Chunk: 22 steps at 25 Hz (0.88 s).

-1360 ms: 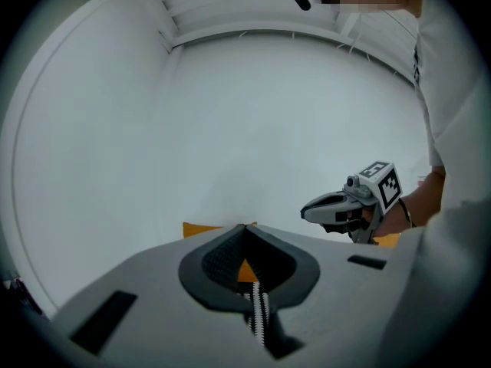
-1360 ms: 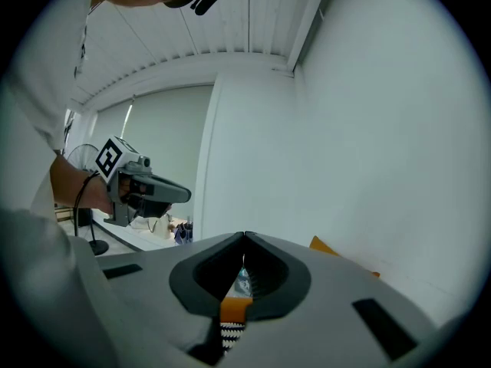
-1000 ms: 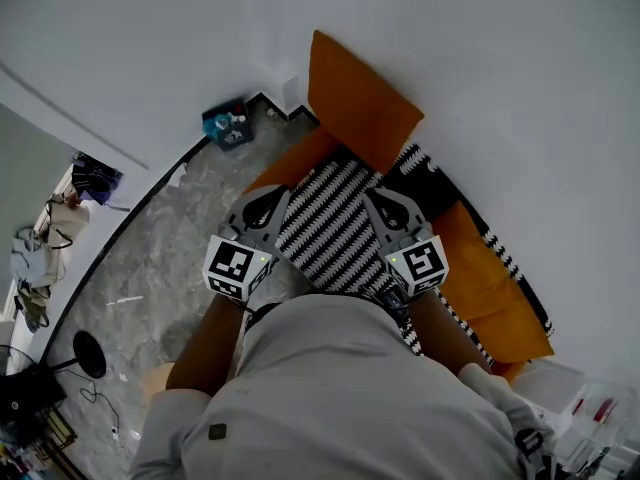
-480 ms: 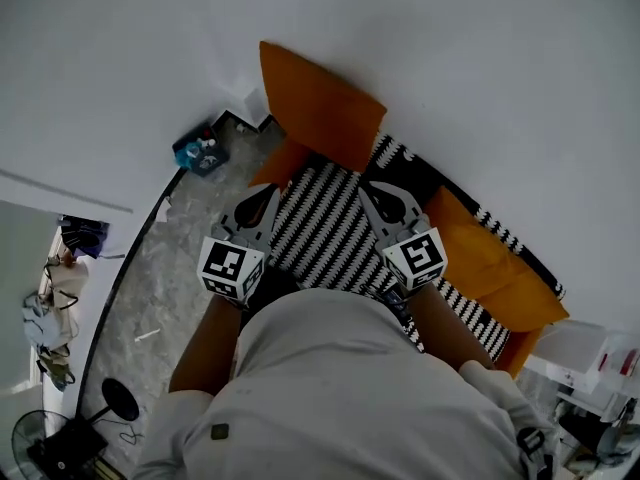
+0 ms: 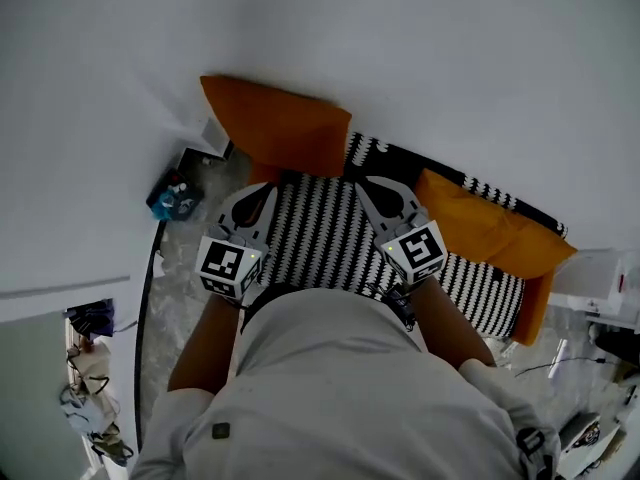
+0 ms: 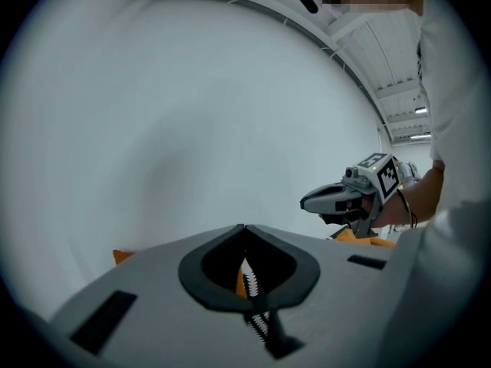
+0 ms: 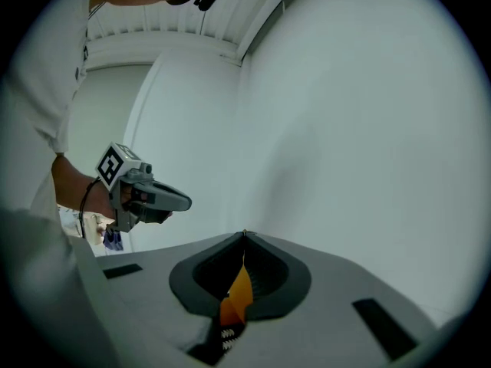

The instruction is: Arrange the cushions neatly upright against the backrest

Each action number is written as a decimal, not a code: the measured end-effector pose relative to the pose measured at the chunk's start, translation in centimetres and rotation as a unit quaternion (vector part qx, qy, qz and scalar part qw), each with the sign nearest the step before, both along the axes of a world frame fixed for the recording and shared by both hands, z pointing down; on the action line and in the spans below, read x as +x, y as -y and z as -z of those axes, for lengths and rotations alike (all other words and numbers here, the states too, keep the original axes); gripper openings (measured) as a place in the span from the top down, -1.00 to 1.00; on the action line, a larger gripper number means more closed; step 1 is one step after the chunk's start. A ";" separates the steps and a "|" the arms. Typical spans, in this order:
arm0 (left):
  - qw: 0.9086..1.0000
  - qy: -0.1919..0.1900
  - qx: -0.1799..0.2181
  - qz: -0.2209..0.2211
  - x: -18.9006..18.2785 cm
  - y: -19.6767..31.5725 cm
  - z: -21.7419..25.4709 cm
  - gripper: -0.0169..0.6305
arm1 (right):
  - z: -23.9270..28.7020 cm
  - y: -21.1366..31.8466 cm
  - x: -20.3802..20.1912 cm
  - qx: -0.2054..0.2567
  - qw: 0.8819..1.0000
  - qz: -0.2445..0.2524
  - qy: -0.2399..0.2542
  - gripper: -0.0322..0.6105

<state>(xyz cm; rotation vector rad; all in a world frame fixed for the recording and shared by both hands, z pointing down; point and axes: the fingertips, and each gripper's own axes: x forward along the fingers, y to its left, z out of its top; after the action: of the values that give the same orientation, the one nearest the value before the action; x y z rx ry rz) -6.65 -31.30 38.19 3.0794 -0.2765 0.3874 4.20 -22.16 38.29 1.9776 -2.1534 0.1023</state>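
Observation:
A cushion with black-and-white zigzag stripes (image 5: 322, 238) hangs between my two grippers in the head view. My left gripper (image 5: 260, 193) is shut on its left edge, and my right gripper (image 5: 374, 188) is shut on its right edge. In the left gripper view the shut jaws (image 6: 244, 228) pinch a thin fold of zigzag and orange fabric. In the right gripper view the jaws (image 7: 245, 234) pinch an orange fold with zigzag below. One orange cushion (image 5: 275, 123) leans on the white wall beyond the held one. A second orange cushion (image 5: 485, 230) lies on the patterned sofa (image 5: 485, 290).
A blue object (image 5: 172, 196) sits on the grey floor left of the sofa. A white box (image 5: 600, 280) and cables stand at the right end. The white wall fills the top of every view. The person's torso hides the near floor.
The head view has swung, so the sofa and orange cushions now lie more level and further left. Both grippers keep their hold on the zigzag cushion, still side by side.

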 end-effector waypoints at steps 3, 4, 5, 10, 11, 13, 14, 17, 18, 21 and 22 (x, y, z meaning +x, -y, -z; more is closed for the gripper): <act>0.999 0.005 0.003 -0.038 1.5 2.1 -0.2 0.91 | 0.1 1.4 1.1 -0.003 0.999 -0.040 0.003 0.81; 0.999 0.006 0.002 -0.048 1.8 2.8 -0.2 0.91 | 0.0 1.8 1.3 -0.005 0.999 -0.051 0.003 0.81; 0.998 0.006 0.002 -0.058 2.1 3.5 -0.3 0.91 | 0.0 2.1 1.5 -0.006 0.998 -0.061 0.003 0.81; 0.995 0.007 0.000 -0.098 3.1 6.3 -0.4 0.91 | -0.2 3.9 1.6 -0.007 0.995 -0.102 0.007 0.81; 0.994 0.008 0.000 -0.105 3.2 6.8 -0.4 0.91 | -0.2 4.2 1.5 -0.006 0.994 -0.108 0.008 0.81; 0.993 0.009 0.001 -0.119 3.3 7.6 -0.4 0.91 | -0.1 5.1 1.2 -0.004 0.993 -0.117 0.008 0.81; 0.992 0.011 0.001 -0.126 3.4 8.0 -0.5 0.91 | -0.2 5.7 1.1 -0.004 0.993 -0.120 0.008 0.81; 0.989 0.025 0.010 -0.145 3.5 9.6 -1.4 0.91 | -0.8 7.5 0.8 -0.009 0.992 -0.126 0.007 0.81; 0.988 0.032 0.014 -0.151 3.5 10.2 -1.8 0.91 | -1.0 8.2 0.7 -0.012 0.992 -0.126 0.006 0.81; 0.983 0.055 0.034 -0.171 3.7 12.1 -3.1 0.91 | -1.7 10.0 0.6 -0.022 0.993 -0.116 -0.010 0.81; 0.981 0.062 0.045 -0.180 3.9 12.7 -3.3 0.91 | -2.1 10.6 0.6 -0.028 0.993 -0.111 -0.018 0.81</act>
<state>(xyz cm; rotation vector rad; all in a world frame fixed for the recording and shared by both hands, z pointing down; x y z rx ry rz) -2.74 -44.02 41.52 3.1951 0.2760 0.5936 4.84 -32.73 40.37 2.1618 -1.8803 0.1597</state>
